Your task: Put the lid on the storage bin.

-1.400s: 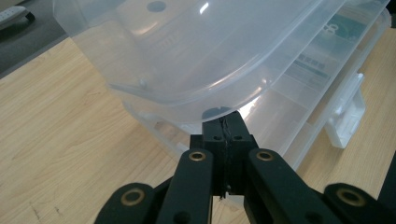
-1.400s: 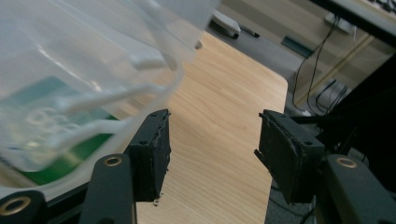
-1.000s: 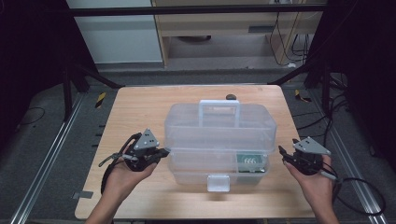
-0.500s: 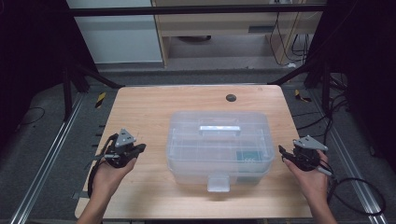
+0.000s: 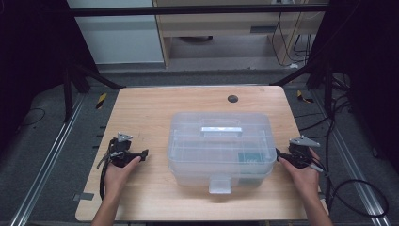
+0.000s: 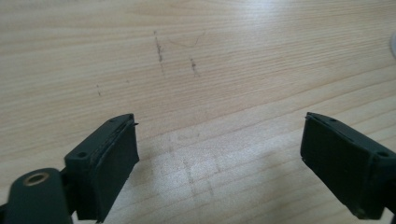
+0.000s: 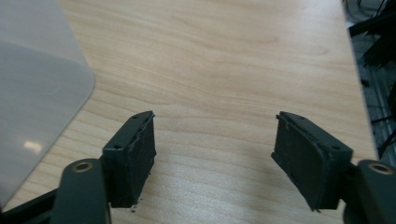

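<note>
the counter (image 5: 141,113) is showing pale wood with fine straight grain, smooth and matt, scuffed with a few dark marks under the left gripper (image 6: 219,158). the storage box (image 5: 221,146) is looking like clear, slightly frosted plastic, catching soft glints on its lid. the jaws of the right gripper (image 7: 212,154) are appearing as matt black plastic with dull, rubbery pads. a grey plate on each gripper is looking like flat metal.

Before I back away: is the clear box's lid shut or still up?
Shut. The lid lies flat on the clear plastic box, handle folded down, front latch hanging over the base.
</note>
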A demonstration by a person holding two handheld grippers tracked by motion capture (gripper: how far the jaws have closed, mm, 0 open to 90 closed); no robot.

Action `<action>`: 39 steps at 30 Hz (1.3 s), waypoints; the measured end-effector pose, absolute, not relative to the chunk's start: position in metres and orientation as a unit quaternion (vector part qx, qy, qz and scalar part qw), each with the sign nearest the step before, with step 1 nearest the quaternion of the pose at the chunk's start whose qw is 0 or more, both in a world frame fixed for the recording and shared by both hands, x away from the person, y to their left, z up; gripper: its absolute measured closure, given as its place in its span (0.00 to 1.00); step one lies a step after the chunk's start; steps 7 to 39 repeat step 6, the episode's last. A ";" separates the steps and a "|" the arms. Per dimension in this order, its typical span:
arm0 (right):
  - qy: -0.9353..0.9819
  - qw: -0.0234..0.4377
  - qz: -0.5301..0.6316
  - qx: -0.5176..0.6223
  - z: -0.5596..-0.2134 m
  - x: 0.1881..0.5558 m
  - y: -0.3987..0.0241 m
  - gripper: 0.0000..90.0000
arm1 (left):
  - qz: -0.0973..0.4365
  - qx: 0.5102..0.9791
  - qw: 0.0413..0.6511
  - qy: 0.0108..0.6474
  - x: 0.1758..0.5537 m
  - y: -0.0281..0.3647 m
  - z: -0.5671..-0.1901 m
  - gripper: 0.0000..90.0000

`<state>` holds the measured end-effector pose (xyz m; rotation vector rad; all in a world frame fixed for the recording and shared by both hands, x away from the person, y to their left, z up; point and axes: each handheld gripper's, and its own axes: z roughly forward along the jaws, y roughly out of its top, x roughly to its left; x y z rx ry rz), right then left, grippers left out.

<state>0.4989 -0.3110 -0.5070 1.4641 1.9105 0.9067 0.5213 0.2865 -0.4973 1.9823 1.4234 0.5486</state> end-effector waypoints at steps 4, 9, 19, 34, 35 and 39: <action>0.716 0.269 0.331 0.553 -0.510 0.505 -0.310 0.25 | 0.232 0.750 0.318 0.532 0.520 0.281 -0.508 0.05; 0.719 0.258 0.327 0.557 -0.511 0.508 -0.311 0.20 | 0.232 0.754 0.310 0.530 0.522 0.278 -0.508 0.01; 0.719 0.258 0.327 0.557 -0.511 0.508 -0.311 0.20 | 0.232 0.754 0.310 0.530 0.522 0.278 -0.508 0.01; 0.719 0.258 0.327 0.557 -0.511 0.508 -0.311 0.20 | 0.232 0.754 0.310 0.530 0.522 0.278 -0.508 0.01; 0.719 0.258 0.327 0.557 -0.511 0.508 -0.311 0.20 | 0.232 0.754 0.310 0.530 0.522 0.278 -0.508 0.01; 0.719 0.258 0.327 0.557 -0.511 0.508 -0.311 0.20 | 0.232 0.754 0.310 0.530 0.522 0.278 -0.508 0.01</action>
